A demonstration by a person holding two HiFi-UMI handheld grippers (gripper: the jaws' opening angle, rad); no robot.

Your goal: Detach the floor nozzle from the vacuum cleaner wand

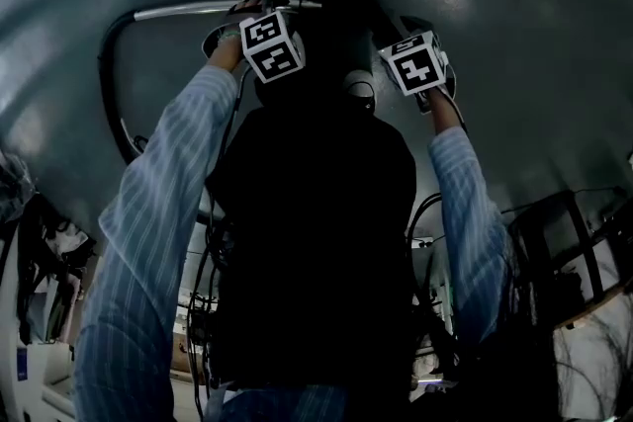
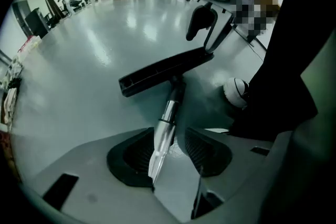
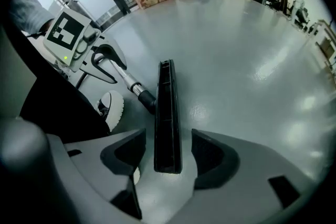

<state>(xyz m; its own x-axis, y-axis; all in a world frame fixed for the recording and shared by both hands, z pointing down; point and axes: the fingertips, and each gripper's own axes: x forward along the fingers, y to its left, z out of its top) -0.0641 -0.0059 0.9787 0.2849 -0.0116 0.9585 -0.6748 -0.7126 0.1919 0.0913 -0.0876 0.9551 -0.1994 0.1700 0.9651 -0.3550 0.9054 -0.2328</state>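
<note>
Floor nozzle (image 3: pixel 168 113): long, black, lying flat on the glossy grey floor (image 3: pixel 247 44). The wand (image 2: pixel 167 118), a chrome tube with a black collar, meets the nozzle at the middle of its long side; the two are joined.

Left gripper (image 2: pixel 169 155): pointed steeply down over the wand, just back from the nozzle's collar. Jaws spread wide. The chrome tube runs between them, closer to one pad; I cannot tell whether it touches.

Right gripper (image 3: pixel 168 160): also pointed steeply down, over one end of the nozzle. Jaws spread wide, that end sitting between the pads with floor showing on either side. Nothing gripped.

The person's white shoe (image 3: pixel 113 107) stands near the nozzle, on the wand's side. Pale striped sleeves (image 1: pixel 158 193) reach down toward the nozzle. A black hose (image 1: pixel 107 84) curves across the floor well apart from the nozzle, on the left gripper's side.
</note>
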